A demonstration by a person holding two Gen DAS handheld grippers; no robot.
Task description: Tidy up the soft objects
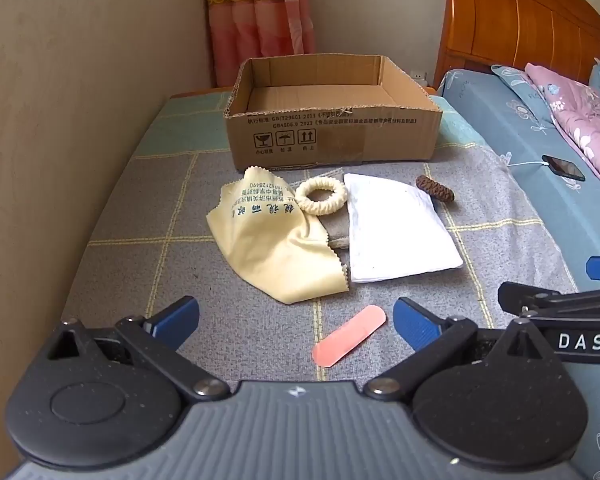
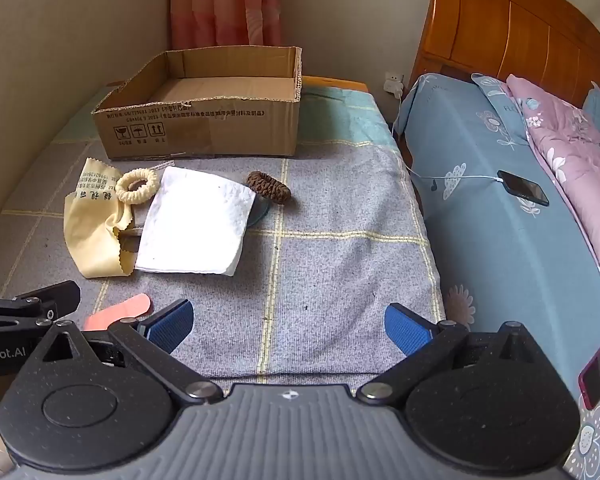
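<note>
An empty cardboard box stands at the back of a grey checked cloth. In front of it lie a yellow printed cloth, a cream scrunchie, a folded white tissue and a brown scrunchie. A pink plaster strip lies nearest. My left gripper hovers open just over the plaster, holding nothing. My right gripper hangs open over bare cloth to the right, also holding nothing.
A wall runs along the left side. To the right lies a bed with a blue floral sheet, a pink quilt, a phone on a white cable and a wooden headboard. A curtain hangs behind the box.
</note>
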